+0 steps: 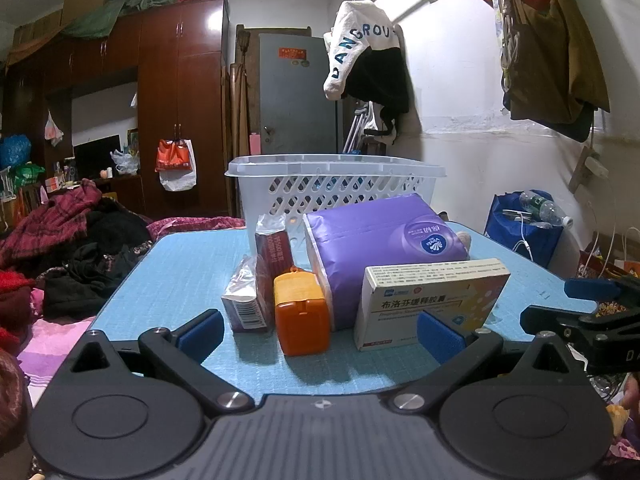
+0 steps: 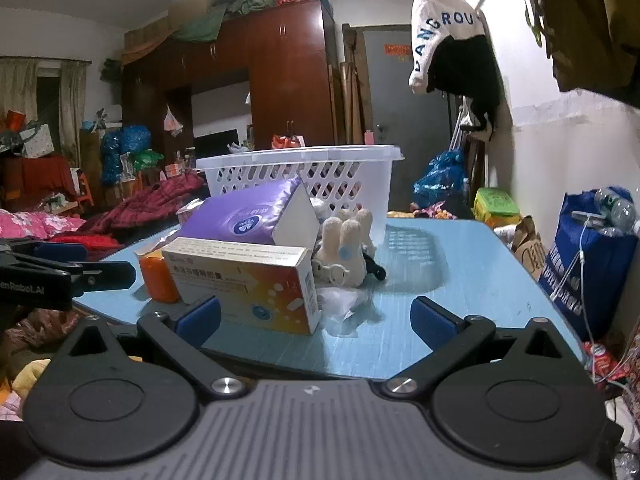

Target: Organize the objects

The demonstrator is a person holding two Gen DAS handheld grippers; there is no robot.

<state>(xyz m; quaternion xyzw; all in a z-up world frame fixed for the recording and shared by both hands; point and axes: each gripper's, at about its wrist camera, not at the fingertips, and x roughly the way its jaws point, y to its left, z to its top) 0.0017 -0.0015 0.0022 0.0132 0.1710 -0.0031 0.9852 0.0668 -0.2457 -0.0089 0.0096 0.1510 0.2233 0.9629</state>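
On the blue table [image 1: 180, 264] stand a white perforated basket [image 1: 332, 184], a purple tissue pack [image 1: 380, 248], a white and orange medicine box [image 1: 428, 304], an orange plastic case [image 1: 302, 314] and a dark red wrapped packet [image 1: 256, 280]. My left gripper [image 1: 320, 334] is open at the table's near edge, just short of the orange case, with nothing held. The right wrist view adds a small white plush rabbit [image 2: 348, 248] behind the medicine box [image 2: 248, 284], before the basket [image 2: 304, 180]. My right gripper [image 2: 316, 318] is open and holds nothing; the box's corner lies between its fingers.
A bed with heaped clothes [image 1: 72, 248] lies left of the table. A blue bag with bottles [image 2: 588, 248] stands on the right by the white wall. Brown wardrobes [image 1: 180, 100] and a grey door [image 1: 296, 96] are behind. Bare tabletop [image 2: 440, 280] spreads right of the objects.
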